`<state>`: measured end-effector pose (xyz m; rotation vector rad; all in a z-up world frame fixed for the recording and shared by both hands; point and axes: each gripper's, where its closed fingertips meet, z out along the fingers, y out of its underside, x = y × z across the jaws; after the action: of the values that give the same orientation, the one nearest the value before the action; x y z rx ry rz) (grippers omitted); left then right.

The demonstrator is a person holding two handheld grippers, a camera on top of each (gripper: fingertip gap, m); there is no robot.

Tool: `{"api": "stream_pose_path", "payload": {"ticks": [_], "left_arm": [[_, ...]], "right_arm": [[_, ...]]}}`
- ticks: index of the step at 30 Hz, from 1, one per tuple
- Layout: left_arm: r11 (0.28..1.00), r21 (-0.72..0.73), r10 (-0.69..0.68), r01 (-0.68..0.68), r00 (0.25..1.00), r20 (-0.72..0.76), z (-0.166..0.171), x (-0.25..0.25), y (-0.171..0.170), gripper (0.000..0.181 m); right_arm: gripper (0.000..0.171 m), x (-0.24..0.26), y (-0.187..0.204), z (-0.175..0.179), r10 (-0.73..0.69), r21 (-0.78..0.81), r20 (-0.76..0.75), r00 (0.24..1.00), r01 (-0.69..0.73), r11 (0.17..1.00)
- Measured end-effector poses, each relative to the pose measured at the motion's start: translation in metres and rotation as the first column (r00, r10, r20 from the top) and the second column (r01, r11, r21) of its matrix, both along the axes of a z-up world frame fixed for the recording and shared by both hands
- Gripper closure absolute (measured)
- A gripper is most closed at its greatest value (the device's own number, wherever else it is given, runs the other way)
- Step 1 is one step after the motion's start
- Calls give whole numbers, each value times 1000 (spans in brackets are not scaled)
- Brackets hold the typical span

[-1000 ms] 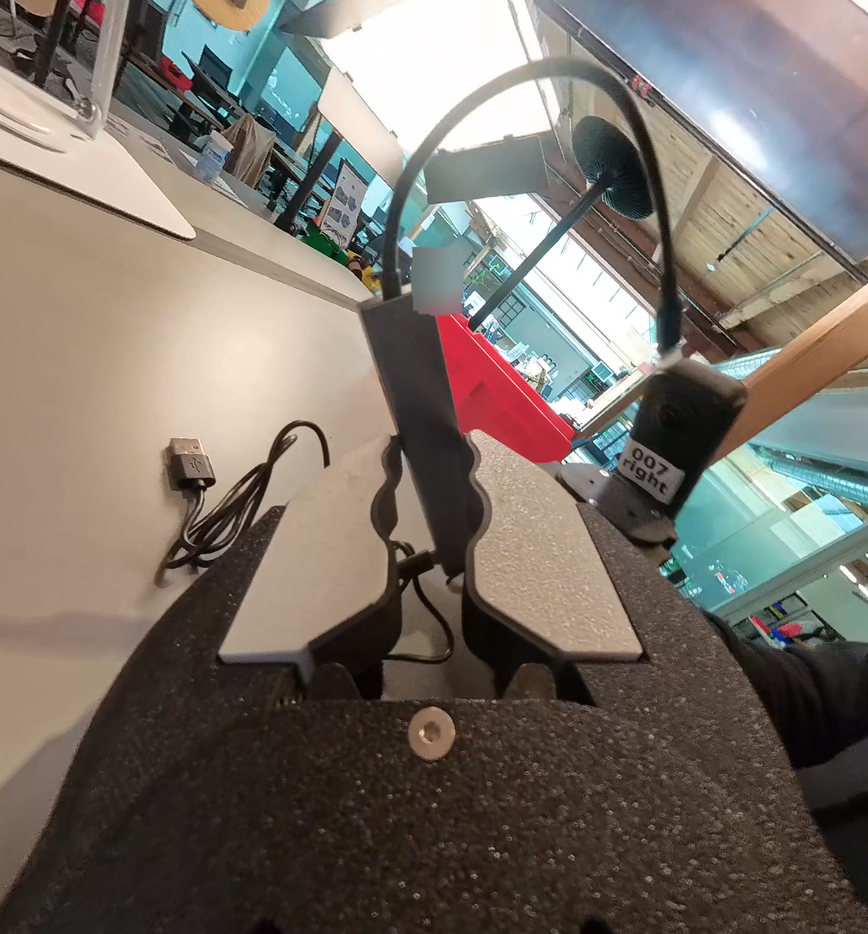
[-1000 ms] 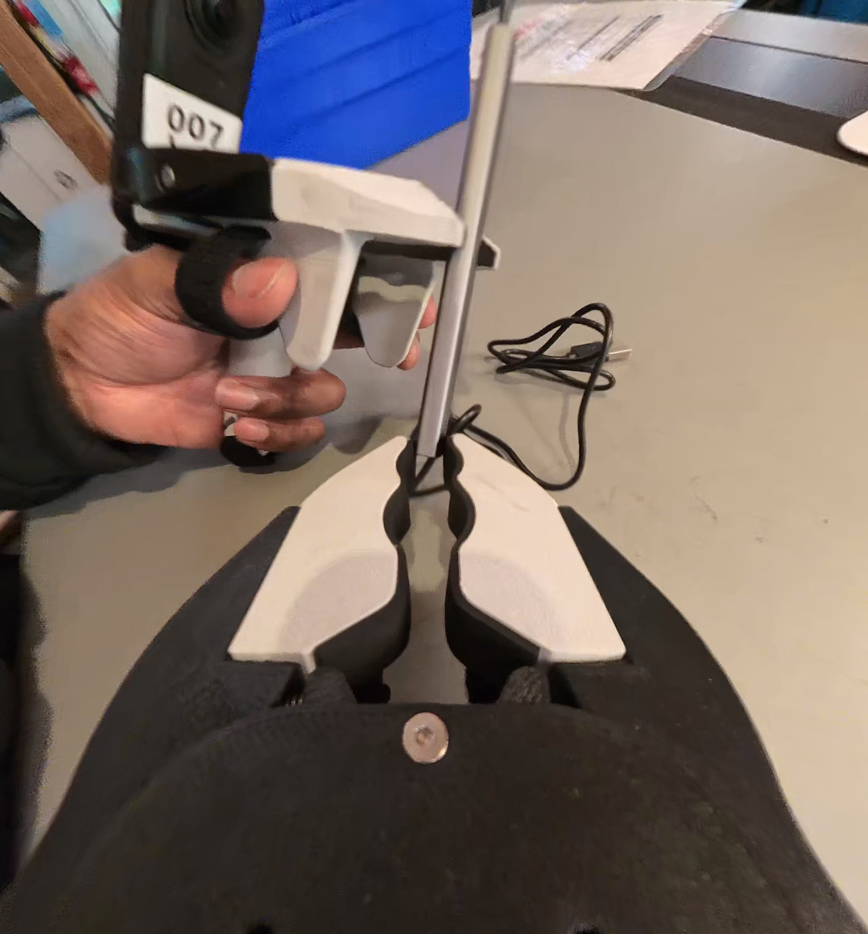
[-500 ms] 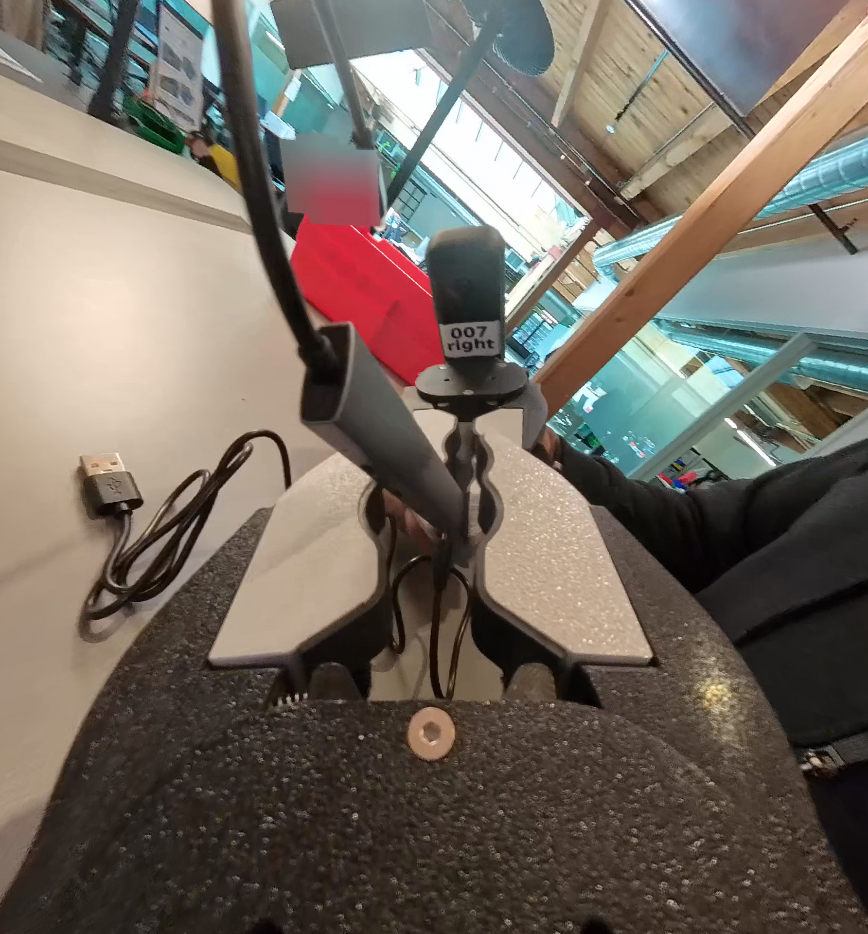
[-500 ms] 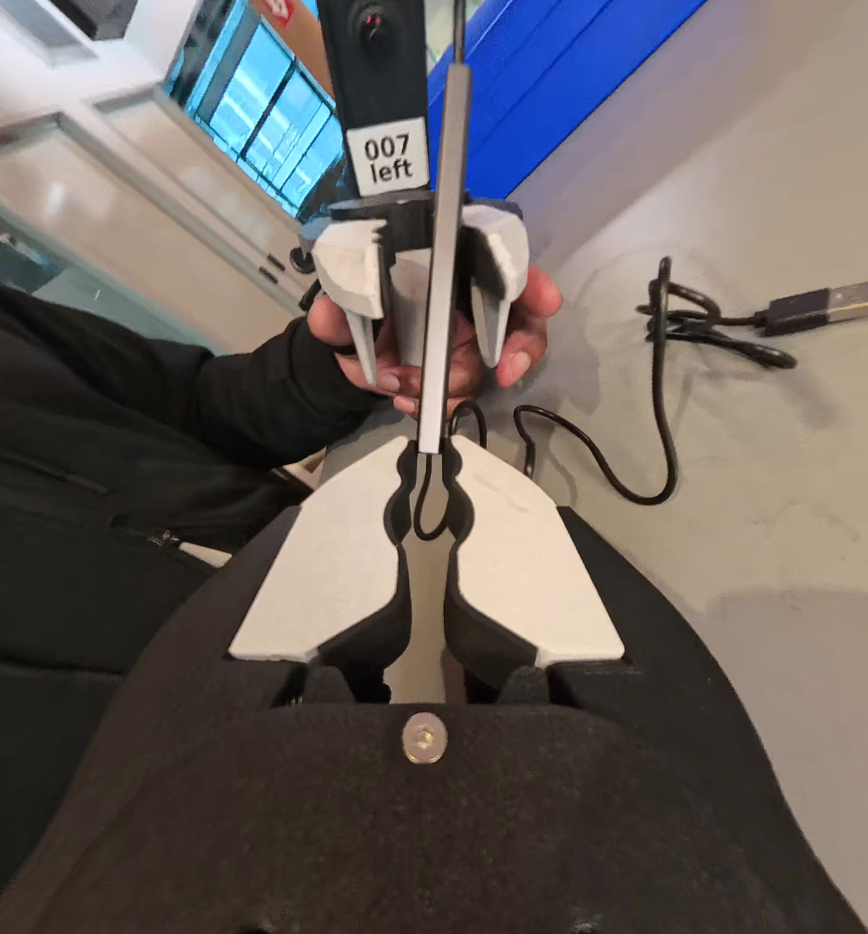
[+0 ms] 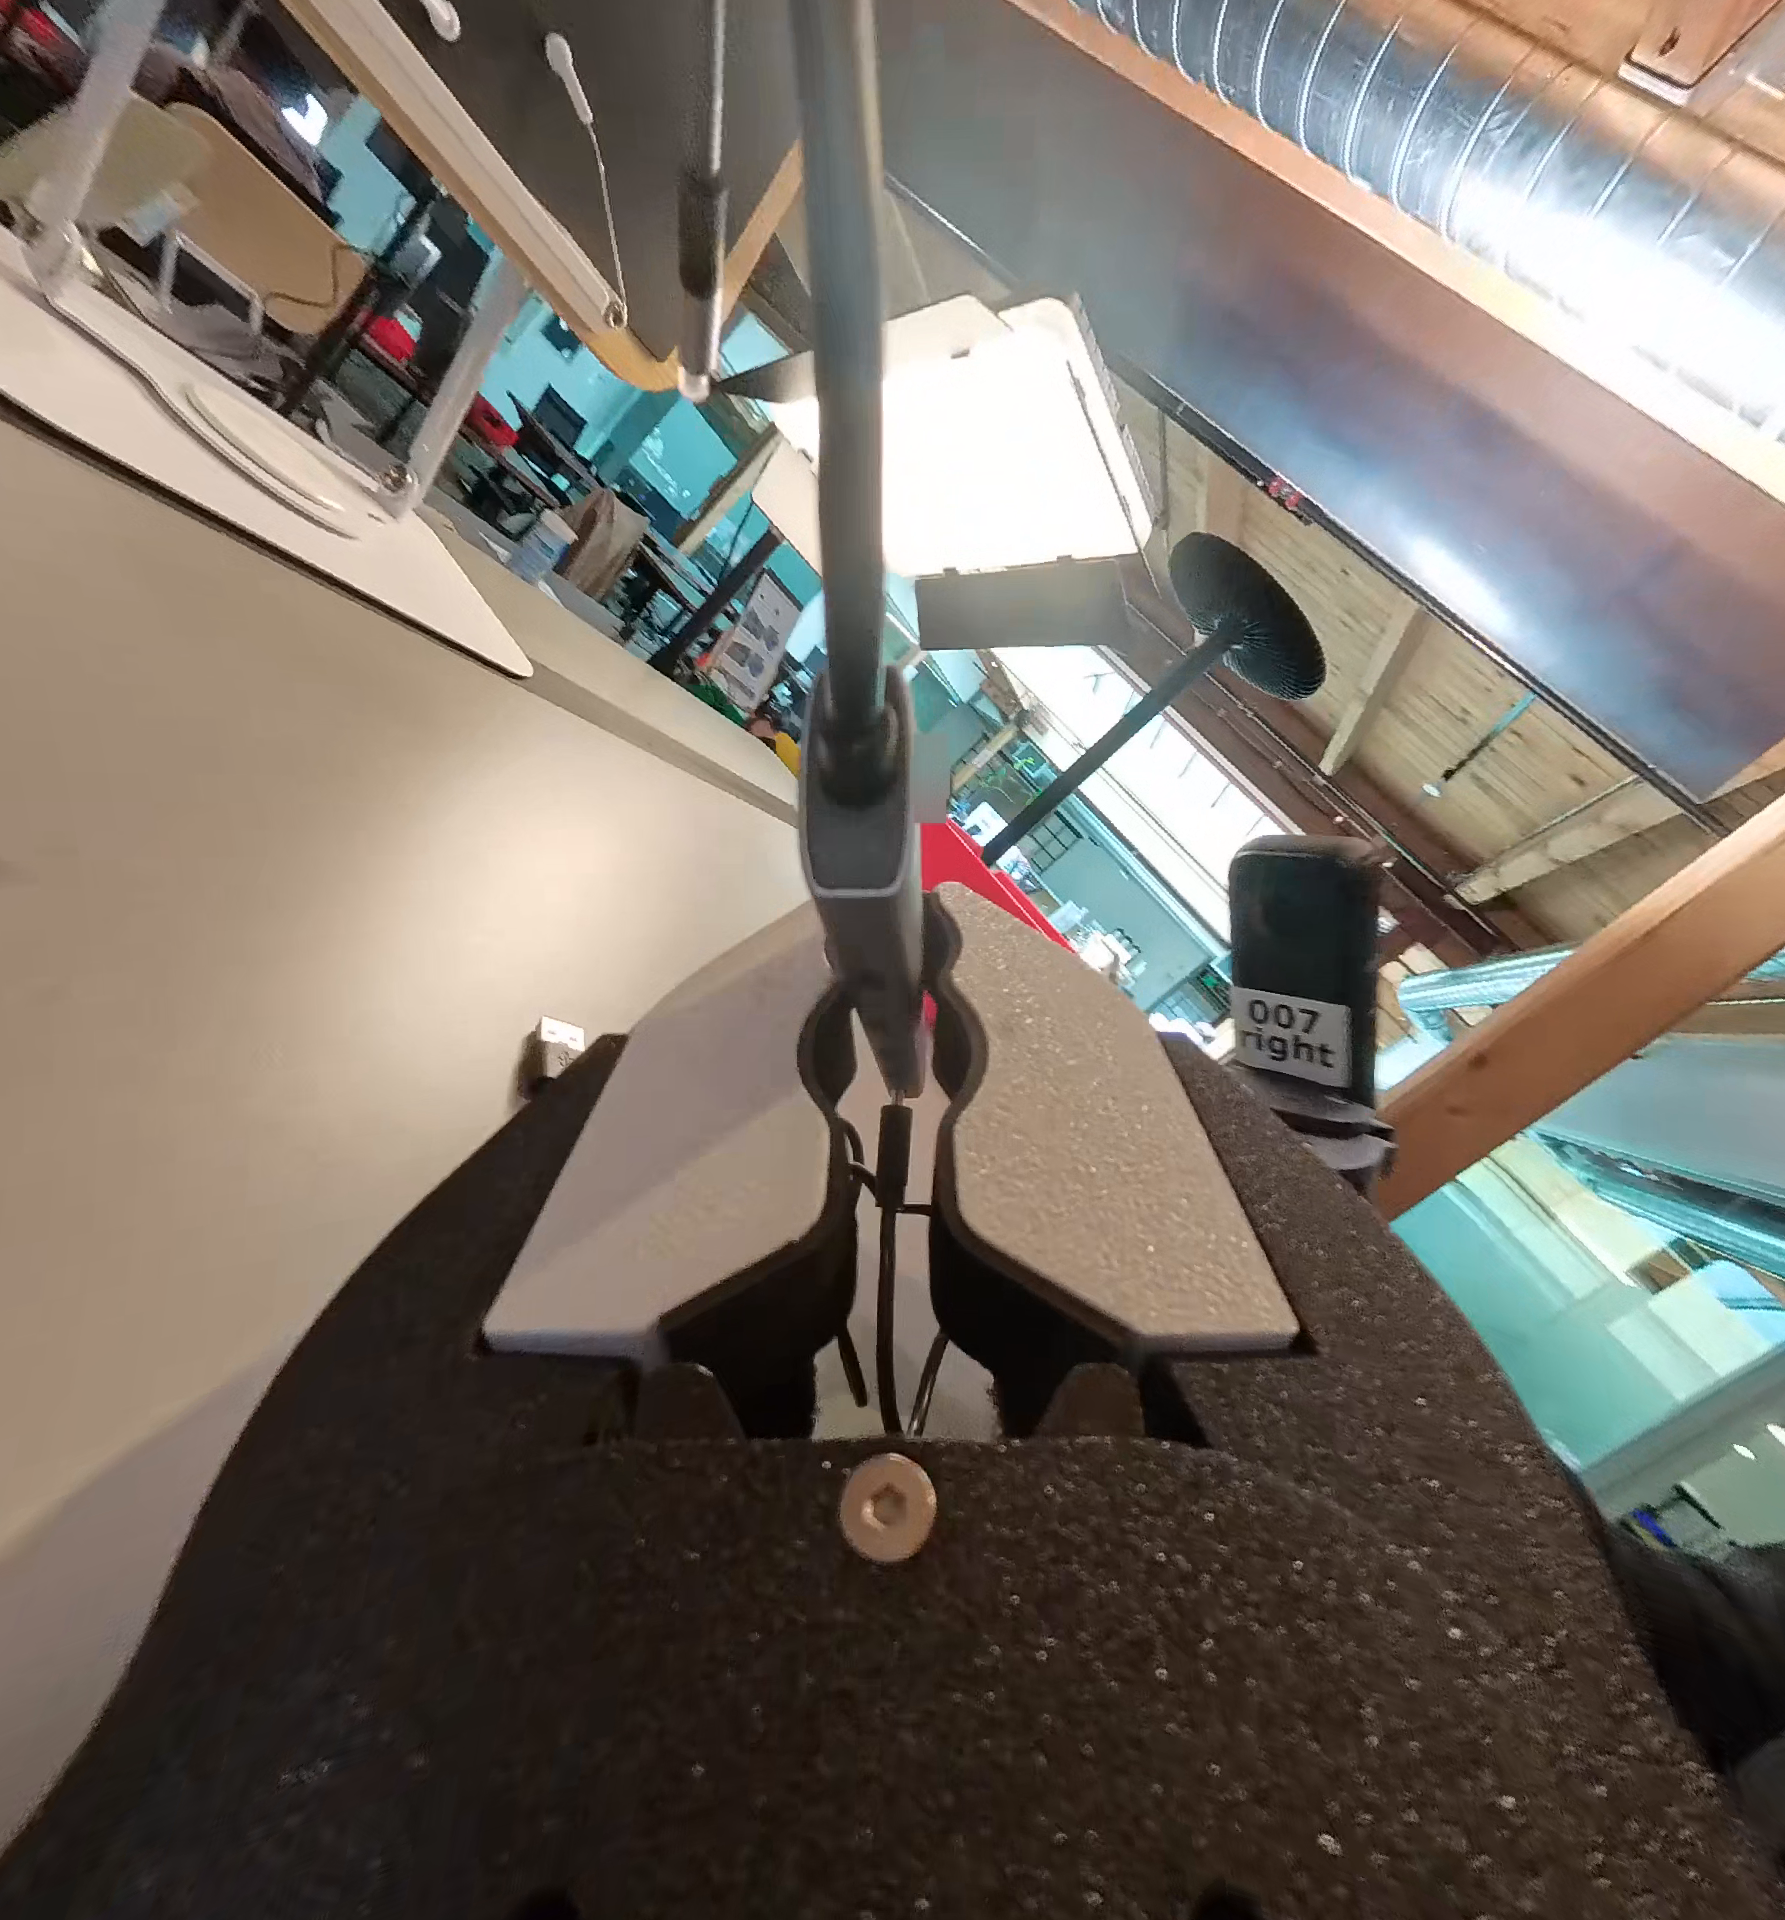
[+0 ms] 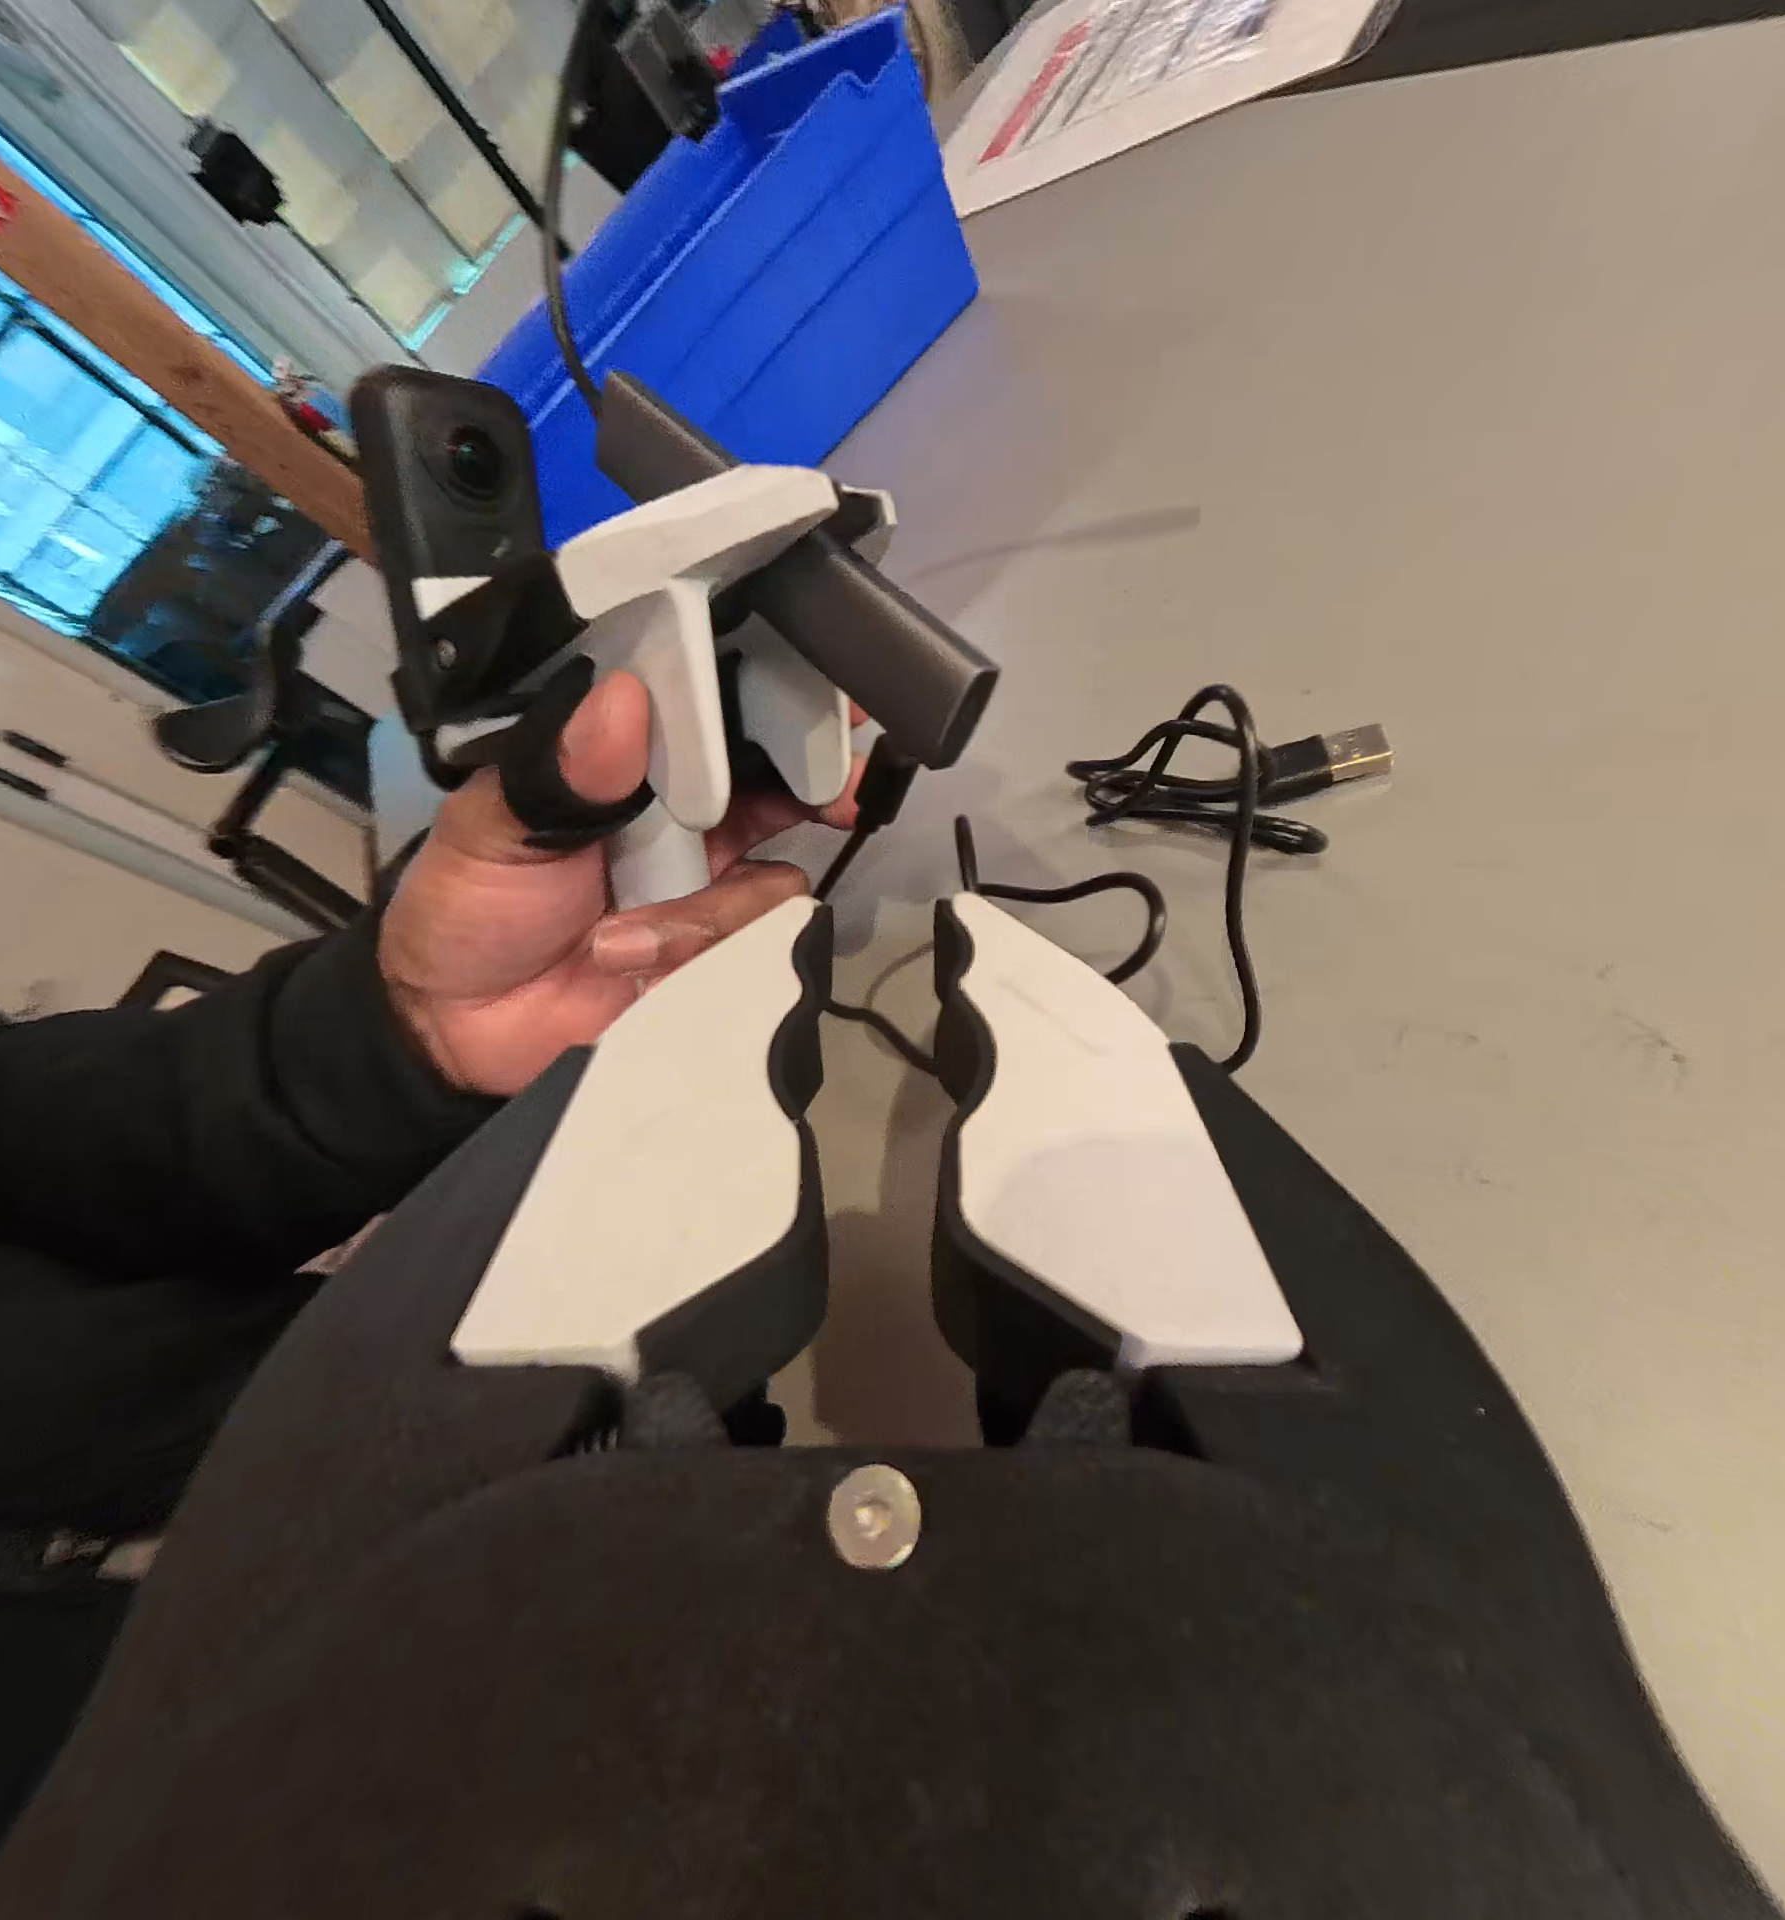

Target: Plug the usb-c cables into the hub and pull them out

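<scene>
My left gripper [image 5: 883, 956] is shut on the grey hub [image 5: 862, 852] and holds it in the air above the table, with the hub's own cable running up. A black usb-c plug [image 5: 898, 1138] sits at the hub's lower end; I cannot tell how deep it is seated. In the right wrist view the left gripper [image 6: 815, 540] holds the hub [image 6: 867, 644] tilted, with the plug [image 6: 883, 784] hanging under its near end. My right gripper [image 6: 880, 914] is open and empty, just below and short of the plug. The cable's coil [image 6: 1200, 790] and usb-a end [image 6: 1335, 750] lie on the table.
The grey table [image 6: 1490, 520] carries a blue bin [image 6: 763, 260] and a printed sheet [image 6: 1127, 94] at the back. A white mat [image 5: 192, 468] lies on the left. A hand [image 6: 514, 935] holds the left gripper. The right gripper's camera [image 5: 1298, 956] shows beside the hub. About 7 centimetres separates my left fingertips from my right.
My right gripper has let go of the plug, opened and drawn back from the hub. The left gripper has swung the hub from upright to tilted.
</scene>
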<state>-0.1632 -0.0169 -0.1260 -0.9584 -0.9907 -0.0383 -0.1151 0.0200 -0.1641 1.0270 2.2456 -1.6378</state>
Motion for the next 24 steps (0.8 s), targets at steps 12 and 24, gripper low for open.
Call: {"api": "stream_pose_path", "payload": {"ticks": [12, 24], "left_arm": [[997, 2, 80, -80, 991, -112, 13, 24, 26, 171], [889, -232, -338, 394, 908, 246, -43, 90, 30, 148]], "right_arm": [[156, -5, -14, -11, -175, 145, -88, 981, 187, 972], [165, -23, 38, -31, -90, 424, -143, 986, 143, 894]]}}
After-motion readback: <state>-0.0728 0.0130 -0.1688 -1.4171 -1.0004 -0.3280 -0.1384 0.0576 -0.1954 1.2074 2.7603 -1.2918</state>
